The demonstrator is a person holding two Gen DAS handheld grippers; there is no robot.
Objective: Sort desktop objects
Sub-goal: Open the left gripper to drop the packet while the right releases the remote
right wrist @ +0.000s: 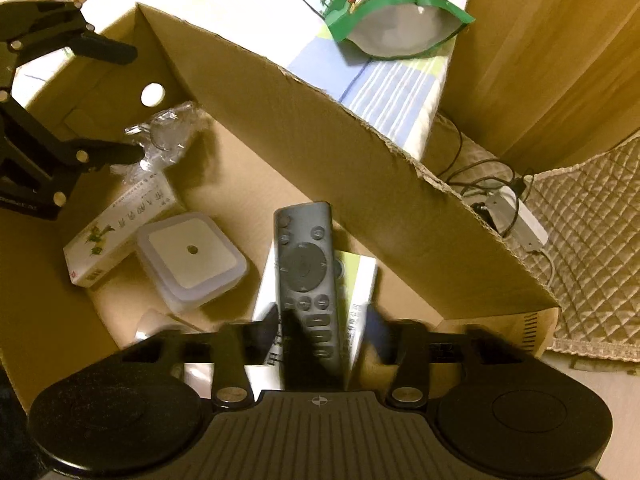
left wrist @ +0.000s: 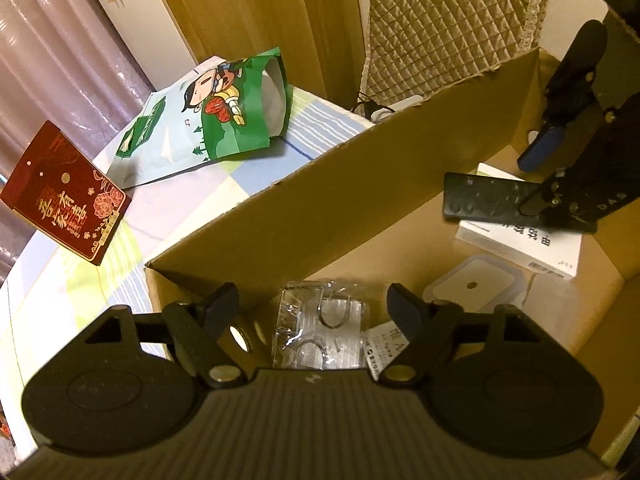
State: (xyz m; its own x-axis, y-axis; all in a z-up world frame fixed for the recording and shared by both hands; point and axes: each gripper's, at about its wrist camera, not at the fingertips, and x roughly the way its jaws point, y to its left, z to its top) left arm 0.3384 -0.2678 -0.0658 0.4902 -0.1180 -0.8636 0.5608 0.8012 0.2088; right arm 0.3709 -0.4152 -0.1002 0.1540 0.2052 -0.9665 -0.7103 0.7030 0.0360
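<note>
Lying flat, slim matte remote [right wrist: 308, 276] inside corrugated box [right wrist: 304, 128]

grey remote [right wrist: 306, 276]; green pouch [left wrist: 208, 114] (cartoon print); red box [left wrist: 66, 194]

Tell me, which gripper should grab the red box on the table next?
Probably the left gripper. It is open, empty and nearer the red box. The right gripper sits around the remote inside the cardboard box.
</note>
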